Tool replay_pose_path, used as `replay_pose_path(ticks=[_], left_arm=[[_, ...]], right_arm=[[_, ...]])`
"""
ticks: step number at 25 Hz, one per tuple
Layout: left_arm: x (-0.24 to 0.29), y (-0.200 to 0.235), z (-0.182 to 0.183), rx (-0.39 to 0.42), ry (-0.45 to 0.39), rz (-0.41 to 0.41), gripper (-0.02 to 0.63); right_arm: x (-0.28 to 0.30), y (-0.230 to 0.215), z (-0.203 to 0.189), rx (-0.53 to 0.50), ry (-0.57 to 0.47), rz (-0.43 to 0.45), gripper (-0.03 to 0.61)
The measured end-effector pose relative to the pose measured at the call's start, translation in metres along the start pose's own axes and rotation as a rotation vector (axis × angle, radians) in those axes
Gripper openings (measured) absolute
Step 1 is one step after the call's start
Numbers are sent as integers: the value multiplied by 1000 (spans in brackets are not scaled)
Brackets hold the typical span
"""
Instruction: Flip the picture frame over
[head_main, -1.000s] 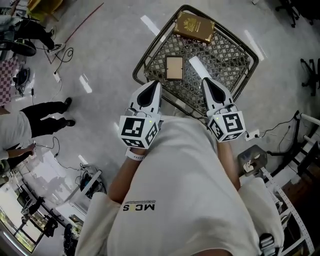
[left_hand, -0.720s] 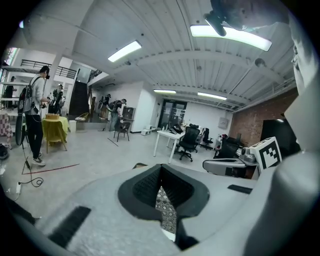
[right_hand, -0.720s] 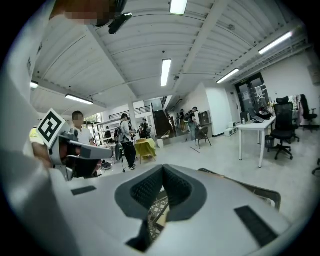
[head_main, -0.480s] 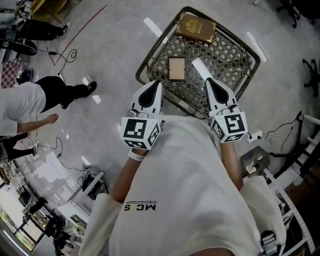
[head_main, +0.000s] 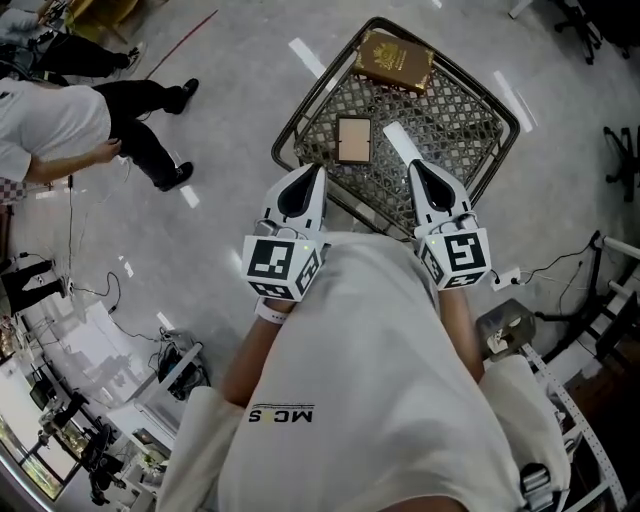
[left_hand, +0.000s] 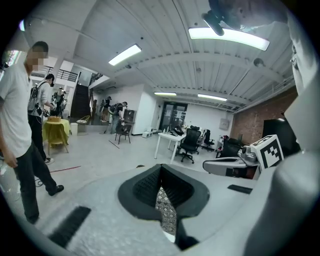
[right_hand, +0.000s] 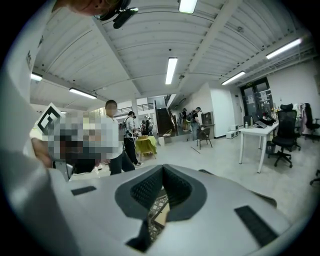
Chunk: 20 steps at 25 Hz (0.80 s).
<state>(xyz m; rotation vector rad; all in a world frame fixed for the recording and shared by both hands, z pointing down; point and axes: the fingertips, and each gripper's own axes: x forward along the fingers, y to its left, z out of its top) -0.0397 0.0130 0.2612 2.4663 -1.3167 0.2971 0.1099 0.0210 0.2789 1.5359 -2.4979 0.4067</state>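
In the head view a small tan picture frame (head_main: 353, 139) lies flat on a black wire-mesh table (head_main: 452, 108). Both grippers hover at the table's near edge and point toward the frame. My left gripper (head_main: 317, 168) sits just left of and below the frame, jaws shut with nothing between them. To the frame's right, my right gripper (head_main: 410, 162) is also shut and holds nothing. The left gripper view shows its closed jaws (left_hand: 160, 166) with mesh (left_hand: 167, 212) below. Under the closed jaws (right_hand: 162, 168) in the right gripper view, a sliver of the tan frame (right_hand: 163, 214) shows.
A brown book (head_main: 391, 58) lies at the table's far edge. A person (head_main: 60, 122) walks on the floor at upper left. Cables and a power strip (head_main: 508, 269) lie on the floor at right, beside white racks (head_main: 590, 400).
The person at left has walked up the picture. Both grippers have stayed almost still at the table's near edge, still shut.
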Motion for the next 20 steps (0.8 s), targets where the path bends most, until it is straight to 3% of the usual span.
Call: replay_pose_path(ticks=[20], left_arm=[[-5,-6,-10,-6,26,21,25]], right_arm=[[2,5,1,10,-4,29,17]])
